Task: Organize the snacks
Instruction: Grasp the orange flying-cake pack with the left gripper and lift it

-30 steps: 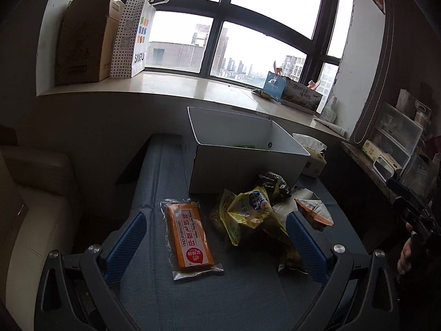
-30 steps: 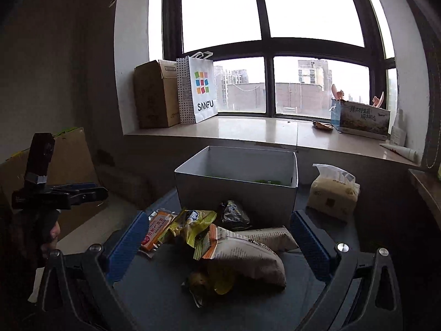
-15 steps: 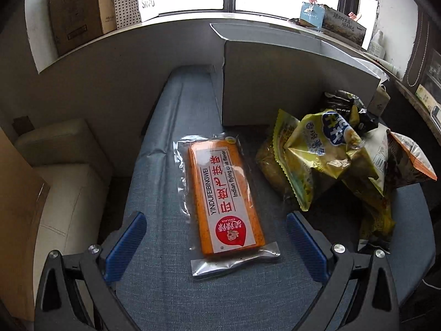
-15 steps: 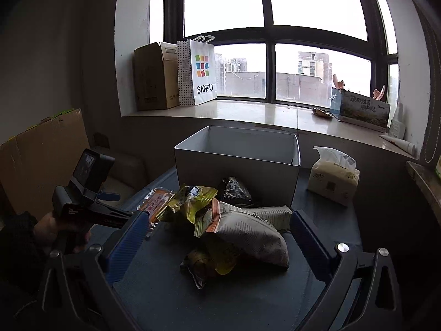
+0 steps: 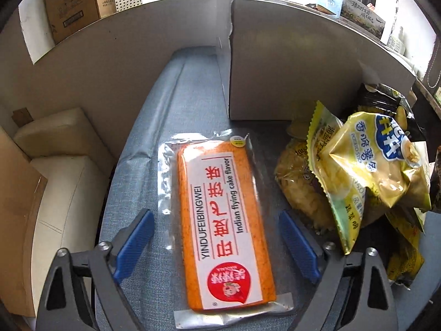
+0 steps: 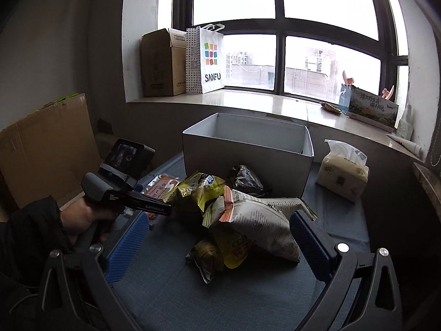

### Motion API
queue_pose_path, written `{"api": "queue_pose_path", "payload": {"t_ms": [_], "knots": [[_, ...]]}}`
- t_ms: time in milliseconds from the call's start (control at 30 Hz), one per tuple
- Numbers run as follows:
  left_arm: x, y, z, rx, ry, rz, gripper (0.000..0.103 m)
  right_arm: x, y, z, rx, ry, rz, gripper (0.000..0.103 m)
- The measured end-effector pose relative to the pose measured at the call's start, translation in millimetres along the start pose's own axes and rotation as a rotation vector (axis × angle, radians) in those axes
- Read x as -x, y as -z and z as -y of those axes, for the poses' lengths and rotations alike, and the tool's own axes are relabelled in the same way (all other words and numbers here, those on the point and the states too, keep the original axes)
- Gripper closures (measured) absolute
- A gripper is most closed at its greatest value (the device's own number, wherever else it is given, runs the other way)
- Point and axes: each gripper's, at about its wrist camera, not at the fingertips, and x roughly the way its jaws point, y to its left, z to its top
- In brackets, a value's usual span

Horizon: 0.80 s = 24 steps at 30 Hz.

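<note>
Little looks done: the white box (image 6: 248,149) shows nothing inside from here, and the snack pile (image 6: 234,215) sits unsorted on the counter. The left gripper (image 5: 217,242) hangs wide open astride the orange cake packet (image 5: 223,220) near the counter's left edge, gripping nothing. The right gripper (image 6: 215,242) is open and empty too.

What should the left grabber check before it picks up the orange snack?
1. Left gripper open wide: ok.
2. Flat orange cake pack in clear wrap lies between the blue fingers: ok.
3. Fingers touching the pack: not ok, gaps both sides.
4. Yellow crinkly chip bag off the pack: ok, it lies beside.
5. White cardboard box open on top: ok.
6. Right gripper out of the way: ok, open over the snack pile.
</note>
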Motion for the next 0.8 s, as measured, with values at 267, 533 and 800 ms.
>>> {"api": "queue_pose_path", "payload": {"t_ms": [267,533,800], "knots": [[32,24,-16,0.001,0.096,0.043,0.042,-13,3,3,-0.038,-0.025,-0.037,0.000],[112,42,-31,0.031,0.167,0.222,0.042,-52,-20,-16,-0.009,-0.107,-0.092,0.000],[154,32,-47,0.063,0.189,0.345,0.042,-152,-58,-43,0.005,-0.121,-0.240,0.000]]}}
